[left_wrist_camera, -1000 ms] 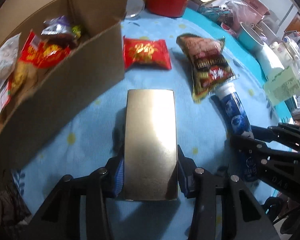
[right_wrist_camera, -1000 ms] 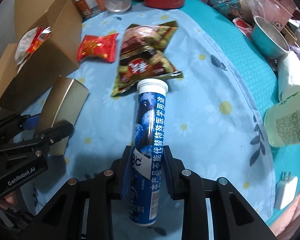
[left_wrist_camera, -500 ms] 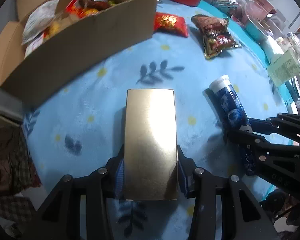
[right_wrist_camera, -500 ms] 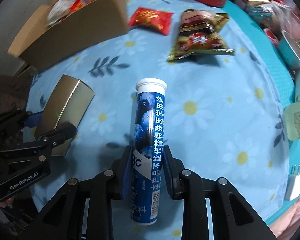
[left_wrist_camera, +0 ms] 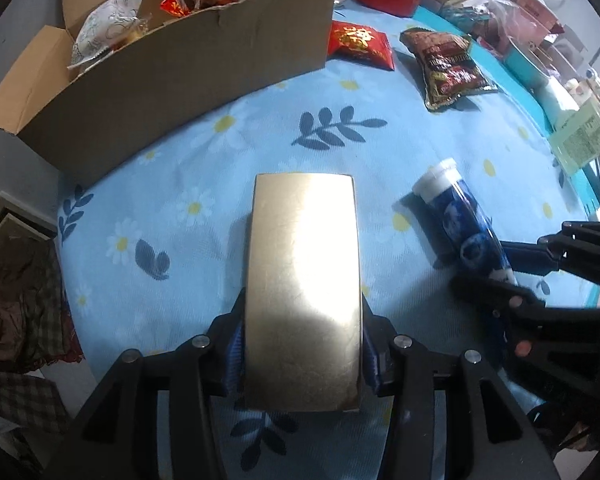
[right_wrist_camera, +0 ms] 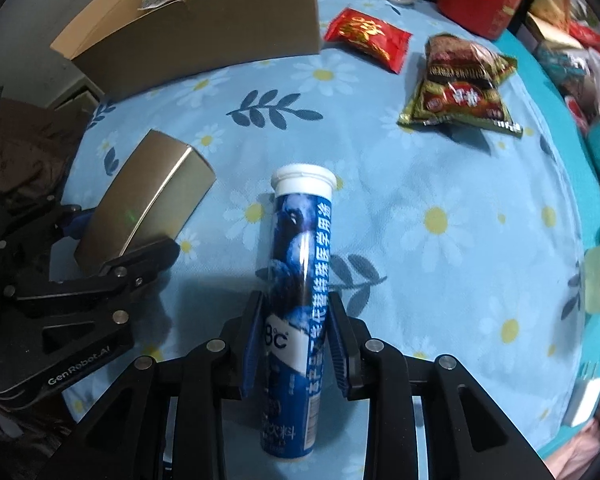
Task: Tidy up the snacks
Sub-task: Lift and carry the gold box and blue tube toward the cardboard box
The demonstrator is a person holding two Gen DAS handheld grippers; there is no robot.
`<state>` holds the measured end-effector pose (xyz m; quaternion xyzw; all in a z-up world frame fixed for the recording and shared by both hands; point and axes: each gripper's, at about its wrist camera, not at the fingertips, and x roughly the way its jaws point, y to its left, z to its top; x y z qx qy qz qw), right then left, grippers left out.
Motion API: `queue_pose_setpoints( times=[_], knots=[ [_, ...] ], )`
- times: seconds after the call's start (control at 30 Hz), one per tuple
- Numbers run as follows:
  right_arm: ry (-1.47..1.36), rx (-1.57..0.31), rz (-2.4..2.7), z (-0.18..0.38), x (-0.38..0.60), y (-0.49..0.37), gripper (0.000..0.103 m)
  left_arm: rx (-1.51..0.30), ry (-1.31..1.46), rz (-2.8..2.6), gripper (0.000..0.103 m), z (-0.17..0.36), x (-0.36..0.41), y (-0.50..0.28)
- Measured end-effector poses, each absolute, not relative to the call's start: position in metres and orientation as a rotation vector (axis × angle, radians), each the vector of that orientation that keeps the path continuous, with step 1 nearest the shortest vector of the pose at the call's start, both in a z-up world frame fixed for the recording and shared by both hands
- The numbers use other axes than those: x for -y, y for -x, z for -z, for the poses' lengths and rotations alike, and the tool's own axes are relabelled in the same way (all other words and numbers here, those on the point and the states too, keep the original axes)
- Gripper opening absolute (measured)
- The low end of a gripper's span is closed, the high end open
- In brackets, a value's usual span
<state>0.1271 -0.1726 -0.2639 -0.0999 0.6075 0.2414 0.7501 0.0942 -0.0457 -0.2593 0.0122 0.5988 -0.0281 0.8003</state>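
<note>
"GenRobot.AI" is printed in white on the black body of the left claw. On the blue tube "8°C" and a column of Chinese characters are printed.

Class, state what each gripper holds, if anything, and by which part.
Left gripper: gold box, near its lower end. Right gripper: blue tube, lower half, cap end free. Both jaws are opening.

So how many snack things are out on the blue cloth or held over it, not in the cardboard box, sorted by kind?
Gold box: 1
Blue tube: 1
Red packet: 1
Brown and green bag: 1
Total: 4
</note>
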Motion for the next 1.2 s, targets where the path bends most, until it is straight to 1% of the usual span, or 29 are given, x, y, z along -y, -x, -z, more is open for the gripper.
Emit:
queue_pose_setpoints(
  times=[0.13, 0.23, 0.3, 0.33, 0.37, 0.47, 0.63, 1.03, 1.2],
  knots=[
    [0.24, -1.319, -0.513, 0.267, 0.156, -0.13, 0.035, -1.294, -0.038, 0.051, 0.049, 0.262, 0.054, -0.103],
    [0.236, -1.303, -0.506, 0.268, 0.155, -0.127, 0.035, -1.291, -0.04, 0.06, 0.049, 0.262, 0.056, -0.106],
    [0.252, -1.283, -0.509, 0.272, 0.149, -0.125, 0.033, -1.285, -0.038, 0.082, 0.048, 0.261, 0.05, -0.107],
    [0.259, -1.274, -0.513, 0.273, 0.151, -0.124, 0.032, -1.283, -0.038, 0.087, 0.045, 0.261, 0.05, -0.108],
    [0.274, -1.259, -0.516, 0.273, 0.15, -0.123, 0.03, -1.28, -0.03, 0.089, 0.043, 0.26, 0.048, -0.109],
    [0.257, -1.271, -0.514, 0.273, 0.157, -0.117, 0.028, -1.279, 0.0, 0.089, 0.043, 0.258, 0.042, -0.11],
    [0.195, -1.321, -0.508, 0.272, 0.159, -0.115, 0.028, -1.272, -0.018, 0.1, 0.043, 0.252, 0.036, -0.101],
    [0.125, -1.346, -0.531, 0.264, 0.152, -0.08, 0.028, -1.278, 0.006, 0.098, 0.043, 0.234, 0.029, -0.065],
    [0.106, -1.331, -0.541, 0.244, 0.145, -0.071, 0.028, -1.255, 0.006, 0.1, 0.043, 0.216, 0.026, -0.055]
  ],
)
